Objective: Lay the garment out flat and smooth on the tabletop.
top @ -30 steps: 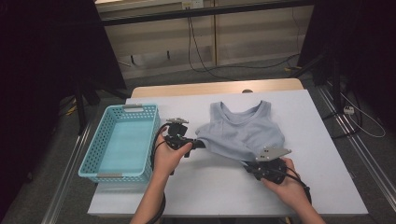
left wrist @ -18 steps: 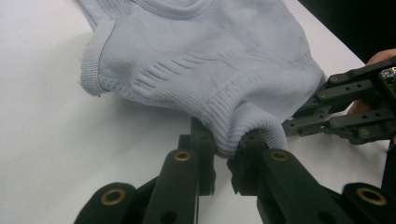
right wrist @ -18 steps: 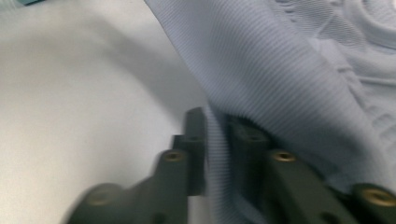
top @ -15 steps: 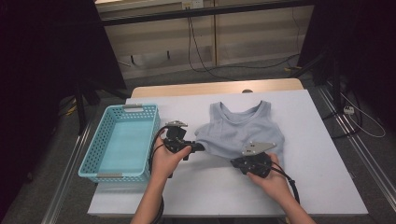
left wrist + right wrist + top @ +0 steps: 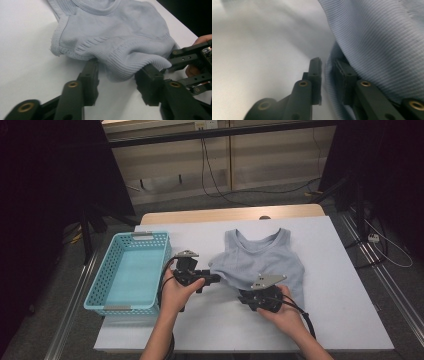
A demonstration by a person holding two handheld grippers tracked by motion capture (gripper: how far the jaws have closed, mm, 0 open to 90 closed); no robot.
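A pale blue sleeveless top [image 5: 265,257] lies flat on the white table [image 5: 345,315], its lower left part bunched. My left gripper [image 5: 214,279] reaches the top's left edge. In the left gripper view its jaws have just been opening and my left gripper [image 5: 120,75] stands open around a thick fold of the top [image 5: 120,32], the pads not pressing it. My right gripper [image 5: 242,296] is at the bottom hem. Its jaws have also just been opening; my right gripper [image 5: 328,67] has the hem of the top [image 5: 382,37] loose in a narrow gap.
A light blue mesh basket [image 5: 120,309] with nothing in it stands on the table's left side, close to my left hand. Bare table lies in front of the top and to its right. The right gripper's black frame [image 5: 192,57] is near the fold.
My right gripper has slid left along the bottom hem, towards the left gripper, and the top's lower edge has bunched up. The left hand has stayed where it was.
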